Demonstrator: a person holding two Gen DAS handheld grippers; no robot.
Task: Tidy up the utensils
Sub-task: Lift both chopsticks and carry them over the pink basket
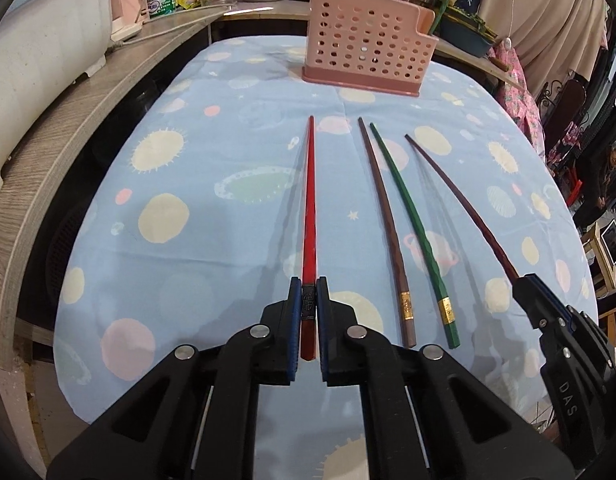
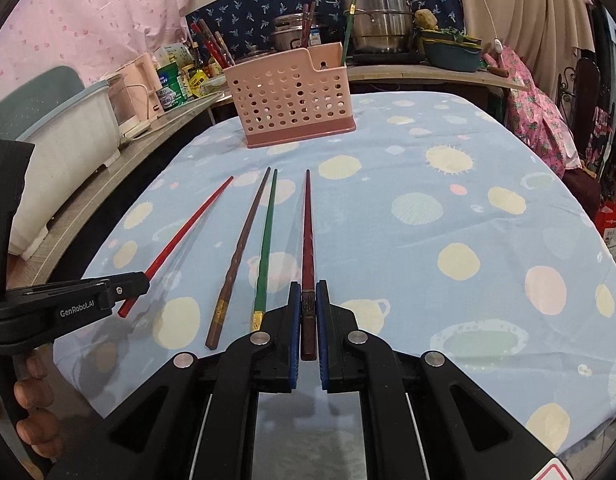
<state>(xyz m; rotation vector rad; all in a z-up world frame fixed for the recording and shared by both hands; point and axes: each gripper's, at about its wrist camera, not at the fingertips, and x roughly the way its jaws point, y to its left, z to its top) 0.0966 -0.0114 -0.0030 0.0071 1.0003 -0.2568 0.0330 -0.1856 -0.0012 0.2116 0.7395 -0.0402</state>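
Observation:
Four chopsticks point toward a pink perforated utensil basket (image 1: 368,52) at the far end of the table. My left gripper (image 1: 308,292) is shut on the red chopstick (image 1: 309,200) near its thick end. My right gripper (image 2: 308,296) is shut on the dark red chopstick (image 2: 308,232), which looks lifted slightly off the cloth. Between them a brown chopstick (image 1: 382,216) and a green chopstick (image 1: 412,224) lie loose on the blue patterned tablecloth (image 1: 187,184). In the right wrist view the basket (image 2: 291,100) holds a green chopstick and stands left of centre.
A wooden counter (image 1: 67,128) runs along the left with a white tub (image 1: 39,52), bottles and pots. Steel pots (image 2: 376,20) stand behind the basket. The table's right edge drops off beside chairs and pink fabric (image 2: 540,120).

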